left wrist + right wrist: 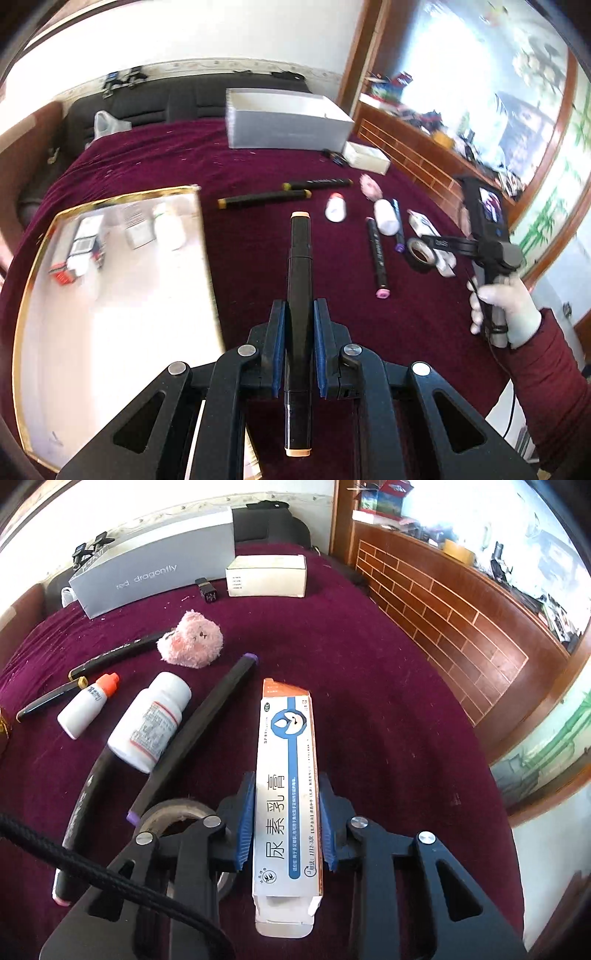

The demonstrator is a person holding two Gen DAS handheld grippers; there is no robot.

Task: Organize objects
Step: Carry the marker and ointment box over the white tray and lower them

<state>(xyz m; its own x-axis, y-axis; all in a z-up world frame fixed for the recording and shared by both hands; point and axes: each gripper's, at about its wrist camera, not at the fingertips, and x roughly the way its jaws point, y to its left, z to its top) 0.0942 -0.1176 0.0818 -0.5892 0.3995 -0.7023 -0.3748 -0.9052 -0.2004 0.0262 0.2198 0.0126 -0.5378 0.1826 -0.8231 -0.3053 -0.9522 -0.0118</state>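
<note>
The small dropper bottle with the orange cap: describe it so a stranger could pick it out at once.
On the maroon cloth, look in front of the long grey box printed "red dragonfly". Left of the pink plush toy two white bottles lie side by side. The dropper bottle is the smaller, leftmost one, and only it has an orange cap; the bigger pill bottle is capped white.

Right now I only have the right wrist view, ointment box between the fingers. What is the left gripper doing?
Observer: The left gripper is shut on a black marker with peach caps, lying along its fingers.
Operator: Any container nearby?
Observer: A gold-rimmed tray lies left of it, holding small boxes and a white bottle.
Operator: Can the left camera see my gripper?
Observer: Yes, the right gripper, with the ointment box, is held by a white-gloved hand.
</note>
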